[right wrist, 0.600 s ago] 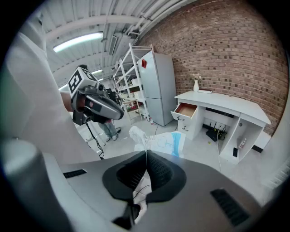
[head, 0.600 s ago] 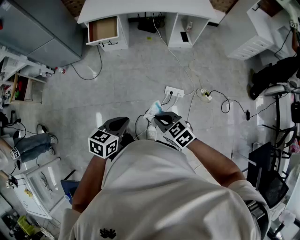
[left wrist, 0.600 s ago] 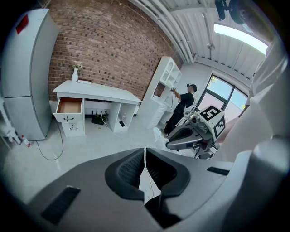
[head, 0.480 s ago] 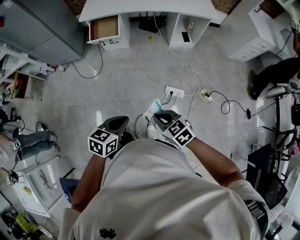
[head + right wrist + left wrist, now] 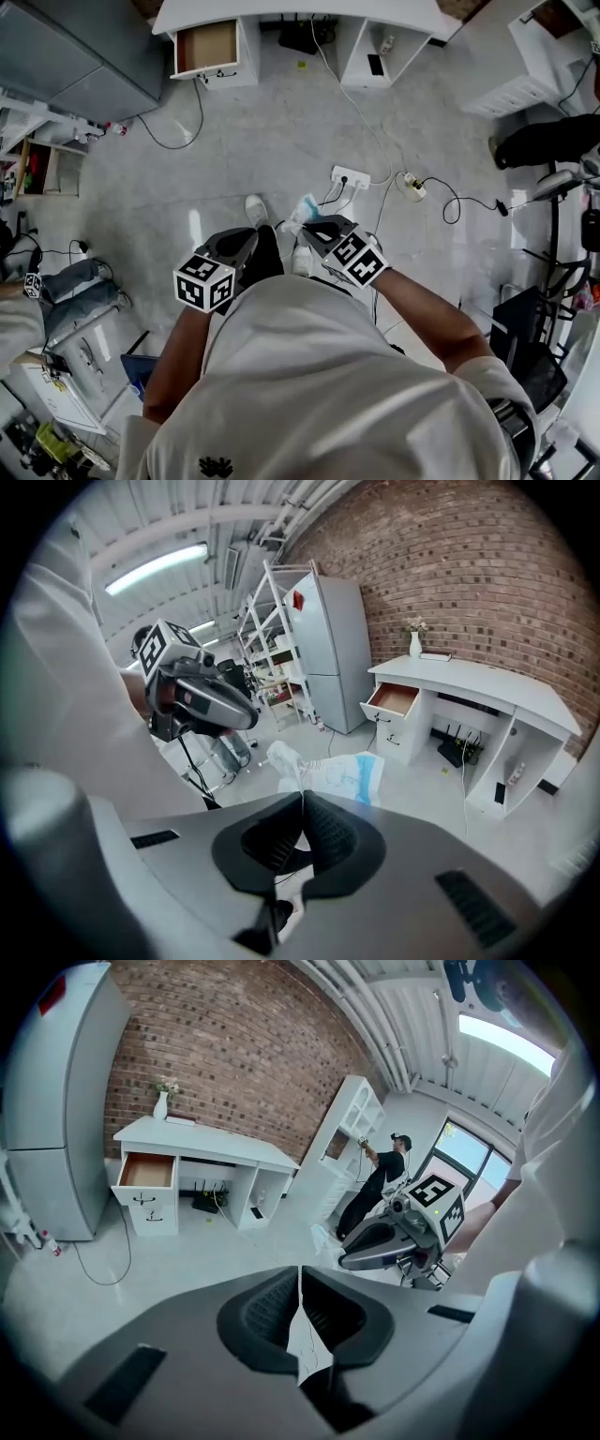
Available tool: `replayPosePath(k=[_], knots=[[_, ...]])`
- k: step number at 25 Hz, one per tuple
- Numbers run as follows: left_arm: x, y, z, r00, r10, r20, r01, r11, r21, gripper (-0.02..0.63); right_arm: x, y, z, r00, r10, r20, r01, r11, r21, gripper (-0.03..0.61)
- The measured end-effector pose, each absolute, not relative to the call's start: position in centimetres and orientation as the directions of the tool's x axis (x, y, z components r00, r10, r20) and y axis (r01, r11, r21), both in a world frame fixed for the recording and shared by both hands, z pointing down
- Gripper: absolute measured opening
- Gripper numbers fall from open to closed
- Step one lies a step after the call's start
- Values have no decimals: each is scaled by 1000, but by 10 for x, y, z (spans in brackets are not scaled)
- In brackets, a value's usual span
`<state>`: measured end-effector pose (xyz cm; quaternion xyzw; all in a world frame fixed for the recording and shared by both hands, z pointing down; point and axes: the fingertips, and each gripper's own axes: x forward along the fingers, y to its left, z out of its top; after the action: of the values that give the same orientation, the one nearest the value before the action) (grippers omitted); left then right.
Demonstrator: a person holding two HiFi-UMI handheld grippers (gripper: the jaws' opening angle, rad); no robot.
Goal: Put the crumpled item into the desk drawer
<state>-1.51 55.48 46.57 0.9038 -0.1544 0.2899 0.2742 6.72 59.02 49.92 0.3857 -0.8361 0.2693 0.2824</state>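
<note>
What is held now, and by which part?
The right claw pinches the crumpled white-and-blue item by its near edge. The left claw is shut on nothing.

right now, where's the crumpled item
The crumpled item is pinched in the right tool, mid head view, near the power strip on the floor; the open drawer is far off, upper left.

Both grippers are held close in front of the torso, side by side and pointed toward the far side. Left gripper (image 5: pixel 246 242): jaws pressed together, nothing between them. Right gripper (image 5: pixel 314 225): jaws clamped on the crumpled item (image 5: pixel 330 771). Left forearm (image 5: pixel 178 356) and right forearm (image 5: pixel 431 314) are bare and angled inward.
</note>
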Motion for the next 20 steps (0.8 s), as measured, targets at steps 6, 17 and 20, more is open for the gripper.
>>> replayPosePath(k=[6,17,20], knots=[[-16,452,475,802,-94,590,-415,-799,436,31,62,501,501,-500,-487,716,-820,532,-211,29],[-42,285,476,826,-84,558,-390,-799,457,31,33,328,493,-460,-473,752,-818,554,-152,29],[-54,259,476,821,-99,562,-406,-793,453,31,23,295,490,-461,-472,751,-807,576,-133,29]])
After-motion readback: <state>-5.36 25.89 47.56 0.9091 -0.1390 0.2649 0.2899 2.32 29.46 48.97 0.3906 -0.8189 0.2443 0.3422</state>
